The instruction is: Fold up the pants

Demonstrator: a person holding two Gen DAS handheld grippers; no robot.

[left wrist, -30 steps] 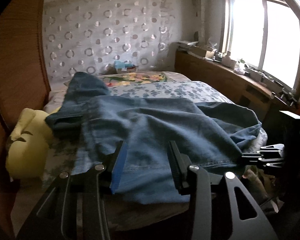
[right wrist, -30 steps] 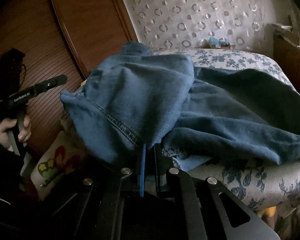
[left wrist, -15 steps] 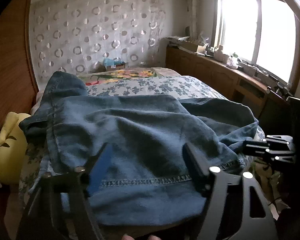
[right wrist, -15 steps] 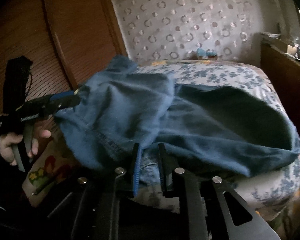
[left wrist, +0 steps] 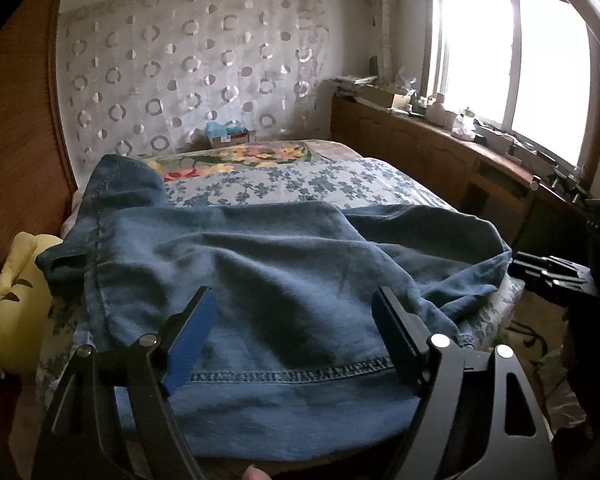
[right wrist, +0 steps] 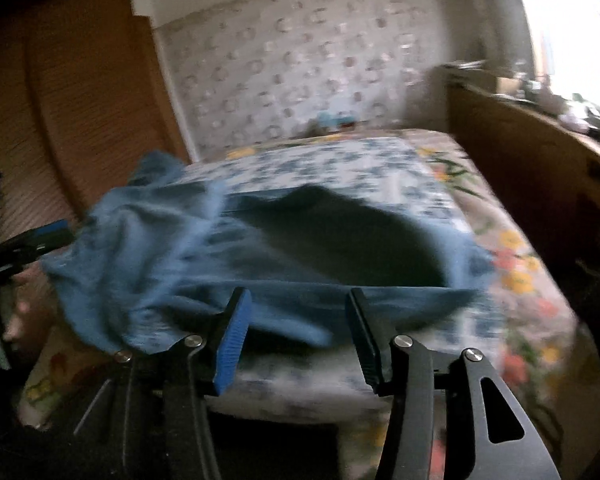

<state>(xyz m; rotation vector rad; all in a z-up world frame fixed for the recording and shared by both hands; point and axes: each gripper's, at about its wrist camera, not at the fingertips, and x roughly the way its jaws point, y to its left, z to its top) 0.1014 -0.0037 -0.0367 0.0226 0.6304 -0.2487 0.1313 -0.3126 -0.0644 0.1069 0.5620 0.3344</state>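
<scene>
both fingers point(left wrist: 292, 304) point(right wrist: 296, 300) opening, gripping nothing; pants point(left wrist: 260, 280) on floral bed point(left wrist: 320, 184), window point(left wrist: 512, 60) right.

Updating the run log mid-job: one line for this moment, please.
left tool: opening, empty | right tool: opening, empty | jeans: folded over, lying released on bed

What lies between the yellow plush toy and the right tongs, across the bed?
In the left wrist view, only the blue jeans, spread between the yellow plush toy and the right tongs.
</scene>
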